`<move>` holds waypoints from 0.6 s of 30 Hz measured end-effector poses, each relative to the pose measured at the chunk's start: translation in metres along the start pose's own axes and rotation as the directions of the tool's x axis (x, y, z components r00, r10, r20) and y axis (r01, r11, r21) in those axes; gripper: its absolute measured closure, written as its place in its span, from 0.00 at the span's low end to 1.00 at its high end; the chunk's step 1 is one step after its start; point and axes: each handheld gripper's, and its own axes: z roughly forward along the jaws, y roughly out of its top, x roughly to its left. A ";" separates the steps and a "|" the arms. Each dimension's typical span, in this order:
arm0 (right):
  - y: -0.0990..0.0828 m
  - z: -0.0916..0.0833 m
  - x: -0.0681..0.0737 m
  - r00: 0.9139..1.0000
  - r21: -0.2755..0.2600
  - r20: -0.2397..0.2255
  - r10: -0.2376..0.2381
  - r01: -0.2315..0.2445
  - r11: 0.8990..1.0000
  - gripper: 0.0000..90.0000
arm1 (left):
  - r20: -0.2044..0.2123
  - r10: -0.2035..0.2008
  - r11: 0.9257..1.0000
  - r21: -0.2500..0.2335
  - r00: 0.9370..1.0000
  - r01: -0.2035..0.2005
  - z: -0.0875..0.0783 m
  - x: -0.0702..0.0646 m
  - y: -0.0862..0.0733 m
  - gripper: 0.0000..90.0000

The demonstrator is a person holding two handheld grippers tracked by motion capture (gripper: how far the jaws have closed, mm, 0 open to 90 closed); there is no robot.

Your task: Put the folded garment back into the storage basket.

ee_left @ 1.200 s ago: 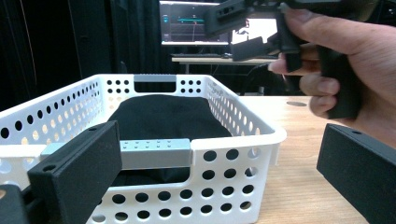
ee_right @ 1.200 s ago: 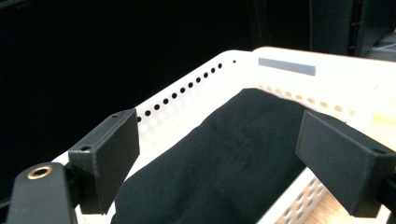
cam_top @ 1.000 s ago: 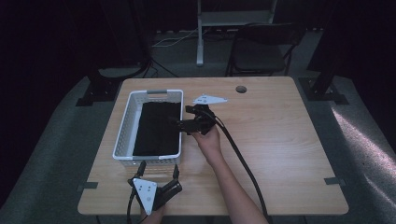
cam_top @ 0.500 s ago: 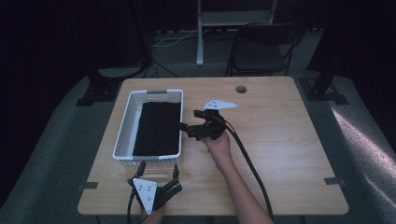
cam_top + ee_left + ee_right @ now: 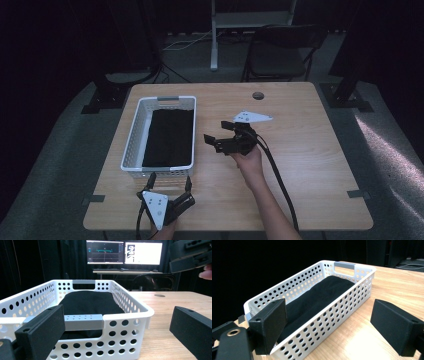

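Observation:
A white perforated basket (image 5: 131, 136) stands on the left half of the wooden table (image 5: 315, 150), and a folded black cloth (image 5: 169, 137) lies flat inside it. My right gripper (image 5: 216, 131) hovers just right of the basket, open and empty, jaws pointing left toward it. My left gripper (image 5: 169, 180) rests open at the table's front edge, right before the basket's near end. In the left gripper view, the left gripper (image 5: 118, 322) faces the basket (image 5: 130, 308) and cloth (image 5: 87, 300). In the right gripper view, the right gripper (image 5: 329, 312) frames the basket (image 5: 317, 266) and cloth (image 5: 322, 295).
A round cable hole (image 5: 258, 95) sits near the table's far edge. A folding chair (image 5: 280, 55) stands behind the table. Two lit monitors (image 5: 122, 252) are on a desk beyond it. The right gripper's cable (image 5: 280, 185) trails back over the table.
My right gripper has drawn back to the right, away from the basket's side wall. The left gripper, basket and cloth have not moved.

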 end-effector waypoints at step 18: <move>-0.030 -0.047 -0.013 0.998 -0.010 0.058 0.003 -0.003 1.000 0.14 | -0.003 0.001 1.000 -0.001 1.000 -0.001 0.000 0.000 0.000 0.01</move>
